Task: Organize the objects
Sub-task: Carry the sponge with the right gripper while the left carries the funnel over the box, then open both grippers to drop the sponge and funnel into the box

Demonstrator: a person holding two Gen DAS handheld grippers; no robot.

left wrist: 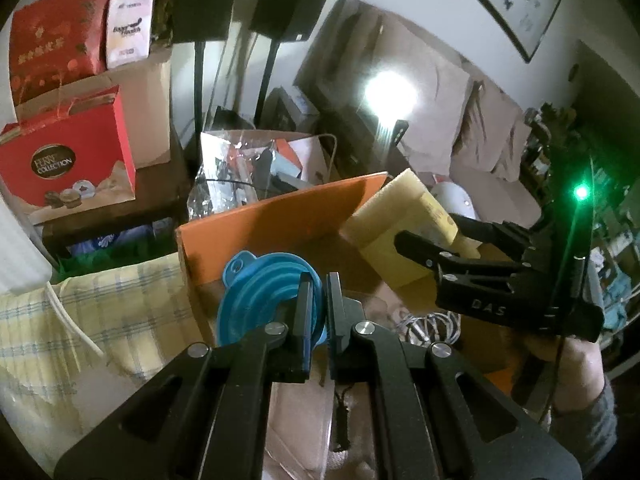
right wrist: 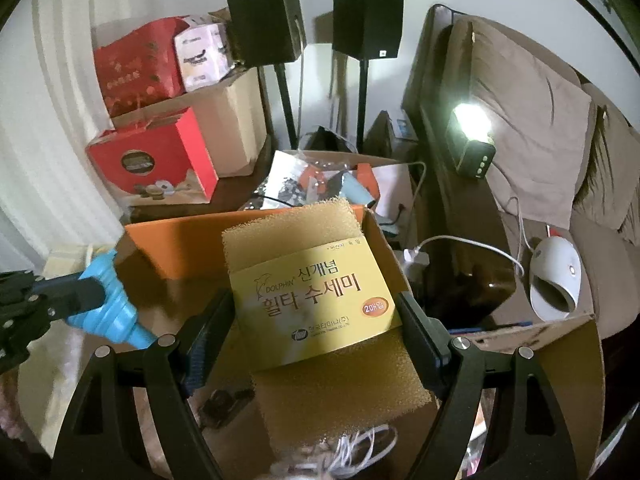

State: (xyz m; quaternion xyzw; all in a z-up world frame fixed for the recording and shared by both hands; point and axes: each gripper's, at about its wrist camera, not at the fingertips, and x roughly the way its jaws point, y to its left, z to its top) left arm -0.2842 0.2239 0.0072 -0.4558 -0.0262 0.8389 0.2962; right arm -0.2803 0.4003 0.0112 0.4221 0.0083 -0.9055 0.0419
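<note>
My left gripper (left wrist: pixel 318 280) is shut on a blue collapsible funnel (left wrist: pixel 264 292), held at the near left edge of an open cardboard box with orange flaps (left wrist: pixel 280 220). The funnel also shows at the left of the right wrist view (right wrist: pixel 108 300). My right gripper (right wrist: pixel 312 312) is shut on a yellow sponge pack (right wrist: pixel 308 292) with a Korean label, held over the box (right wrist: pixel 180 248). In the left wrist view the right gripper (left wrist: pixel 432 240) holds the sponge pack (left wrist: pixel 400 220) at the right, above the box.
White coiled cable (right wrist: pixel 352 452) and a small dark object (right wrist: pixel 228 404) lie in the box. Red gift boxes (left wrist: pixel 68 160), cardboard box (right wrist: pixel 228 120), two black speakers on stands (right wrist: pixel 368 20), a cluttered bag (right wrist: pixel 320 184), a lamp (right wrist: pixel 472 144), a sofa (right wrist: pixel 540 120), a yellow checked cloth (left wrist: pixel 100 320).
</note>
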